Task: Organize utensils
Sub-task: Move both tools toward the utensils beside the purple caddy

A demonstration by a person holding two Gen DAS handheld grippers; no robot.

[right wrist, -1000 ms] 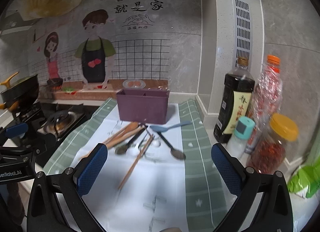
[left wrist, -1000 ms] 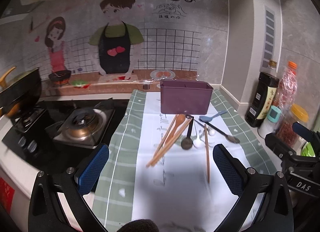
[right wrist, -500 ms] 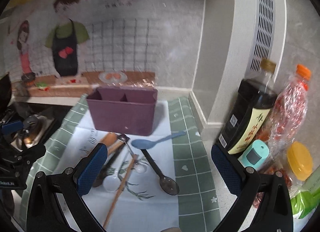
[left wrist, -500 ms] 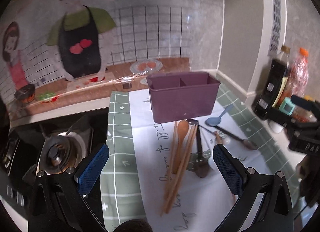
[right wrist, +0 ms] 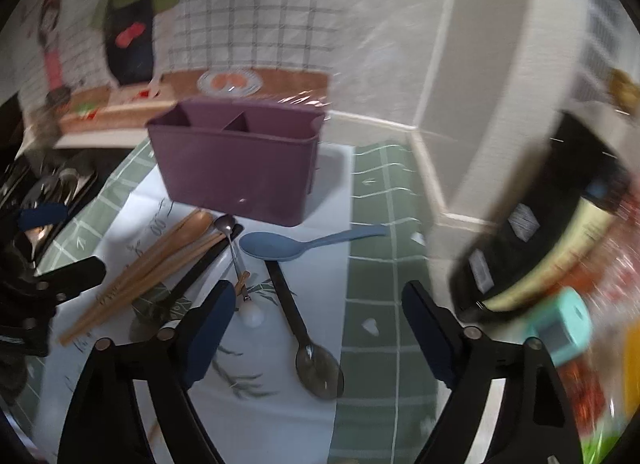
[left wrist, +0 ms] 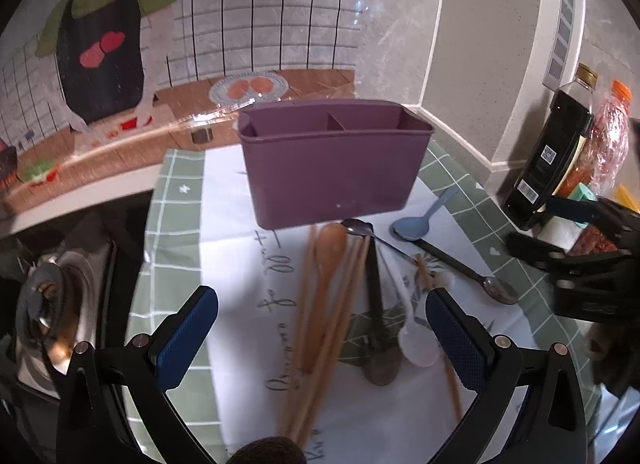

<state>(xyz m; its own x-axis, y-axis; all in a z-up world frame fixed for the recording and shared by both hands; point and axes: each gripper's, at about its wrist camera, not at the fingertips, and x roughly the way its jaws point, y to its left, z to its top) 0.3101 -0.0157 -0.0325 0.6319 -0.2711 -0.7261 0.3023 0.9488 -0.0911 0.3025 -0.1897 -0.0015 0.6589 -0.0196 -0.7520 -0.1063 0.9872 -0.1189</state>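
Lying crosswise, blue spoon, handle rightward

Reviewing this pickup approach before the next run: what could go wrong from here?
1. The chopsticks, wooden spoon and black spoon overlap, so a grasp may drag neighbours.
2. The right hand-held gripper is closing on nothing, above the black-handled spoon; it could miss.
3. The empty purple caddy looks light and easily nudged.
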